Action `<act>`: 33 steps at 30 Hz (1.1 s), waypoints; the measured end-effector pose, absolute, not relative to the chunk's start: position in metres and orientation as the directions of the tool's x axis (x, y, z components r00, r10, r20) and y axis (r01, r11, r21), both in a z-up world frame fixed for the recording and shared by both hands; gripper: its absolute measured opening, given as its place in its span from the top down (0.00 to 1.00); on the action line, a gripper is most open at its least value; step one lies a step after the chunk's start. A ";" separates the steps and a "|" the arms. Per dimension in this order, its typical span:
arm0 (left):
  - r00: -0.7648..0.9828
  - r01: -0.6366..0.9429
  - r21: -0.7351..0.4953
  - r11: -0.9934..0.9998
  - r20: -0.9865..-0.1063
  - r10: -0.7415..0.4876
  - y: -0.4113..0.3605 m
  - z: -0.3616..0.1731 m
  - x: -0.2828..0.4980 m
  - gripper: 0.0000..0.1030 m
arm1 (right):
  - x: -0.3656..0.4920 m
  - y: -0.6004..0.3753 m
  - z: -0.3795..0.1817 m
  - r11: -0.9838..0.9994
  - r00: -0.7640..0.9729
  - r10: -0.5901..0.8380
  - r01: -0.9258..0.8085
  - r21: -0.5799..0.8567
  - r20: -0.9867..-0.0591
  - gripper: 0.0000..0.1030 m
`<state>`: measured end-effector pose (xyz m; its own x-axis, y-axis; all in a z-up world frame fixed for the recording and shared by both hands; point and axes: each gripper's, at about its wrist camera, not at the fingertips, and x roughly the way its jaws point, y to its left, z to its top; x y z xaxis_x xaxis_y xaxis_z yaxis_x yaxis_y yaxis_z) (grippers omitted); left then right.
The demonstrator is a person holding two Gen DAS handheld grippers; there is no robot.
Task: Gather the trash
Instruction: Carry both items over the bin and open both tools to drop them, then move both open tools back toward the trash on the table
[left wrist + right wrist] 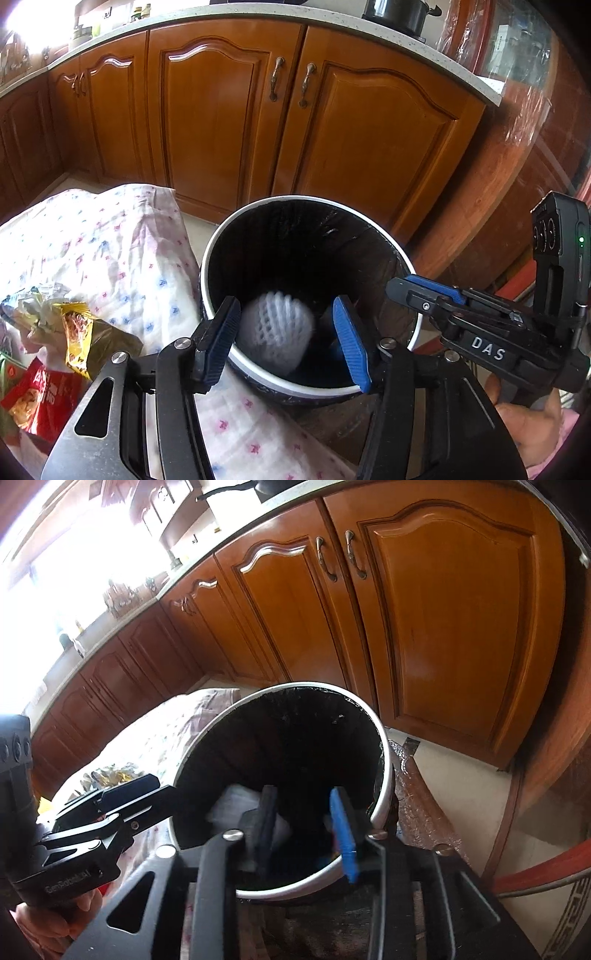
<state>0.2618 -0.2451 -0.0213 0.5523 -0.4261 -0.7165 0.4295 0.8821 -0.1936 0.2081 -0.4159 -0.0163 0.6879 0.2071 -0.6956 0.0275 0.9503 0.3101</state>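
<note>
A round bin (218, 243) with a white rim and a black liner stands beside the cloth-covered table (110, 251). My left gripper (286, 310) is open over the bin's mouth. A white foam net ball (277, 332) shows blurred between and below the blue pads (351, 347), inside the bin and touching neither. From the right, my right gripper (399, 291) reaches over the rim. In the right wrist view, this gripper (303, 794) is open above the bin (386, 775) with nothing between its fingers. A white lump (236, 801) lies inside. The left gripper (162, 788) enters from the left.
On the cloth at the left lie a yellow wrapper (79, 332), a red packet (37, 398) and crumpled paper (40, 306). Wooden cabinet doors (221, 122) under a pale countertop (461, 70) stand behind the bin. A black pot (397, 13) sits on the counter.
</note>
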 end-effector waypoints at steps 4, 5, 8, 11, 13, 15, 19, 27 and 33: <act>0.560 0.416 -0.208 0.885 -0.709 -0.430 -0.235 -0.018 0.254 0.44 | 0.197 -0.417 -0.014 0.938 0.703 0.224 0.032 0.344 -0.675 0.50; 0.563 0.411 -0.213 0.886 -0.706 -0.430 -0.232 -0.018 0.251 0.43 | 0.193 -0.417 -0.013 0.935 0.709 0.228 0.032 0.354 -0.667 0.46; 0.583 0.391 -0.222 0.893 -0.691 -0.427 -0.218 -0.016 0.237 0.38 | 0.178 -0.411 -0.011 0.927 0.731 0.230 0.036 0.374 -0.642 0.18; 0.598 0.366 -0.238 0.900 -0.681 -0.423 -0.198 -0.016 0.221 0.37 | 0.163 -0.400 -0.011 0.925 0.746 0.231 0.030 0.378 -0.624 0.15; 0.605 0.352 -0.242 0.904 -0.678 -0.417 -0.187 -0.016 0.212 0.37 | 0.153 -0.391 -0.011 0.921 0.751 0.244 0.017 0.388 -0.613 0.15; 0.615 0.334 -0.247 0.910 -0.674 -0.409 -0.173 -0.016 0.201 0.36 | 0.146 -0.382 -0.011 0.921 0.755 0.252 0.007 0.391 -0.606 0.15; 0.632 0.293 -0.260 0.920 -0.669 -0.391 -0.145 -0.017 0.182 0.36 | 0.134 -0.364 -0.010 0.918 0.752 0.277 -0.023 0.396 -0.598 0.15; 0.667 0.196 -0.298 0.934 -0.658 -0.350 -0.084 -0.016 0.146 0.36 | 0.118 -0.323 -0.014 0.908 0.725 0.338 -0.085 0.410 -0.599 0.15; 0.686 0.131 -0.312 0.941 -0.657 -0.313 -0.045 -0.020 0.126 0.36 | 0.111 -0.292 -0.019 0.903 0.695 0.383 -0.142 0.406 -0.609 0.15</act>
<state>0.1256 -0.0450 -0.0203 0.6860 -0.3130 -0.6568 0.1310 0.9411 -0.3116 0.1107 -0.2922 -0.0194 0.6950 0.3828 -0.6086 -0.1417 0.9028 0.4060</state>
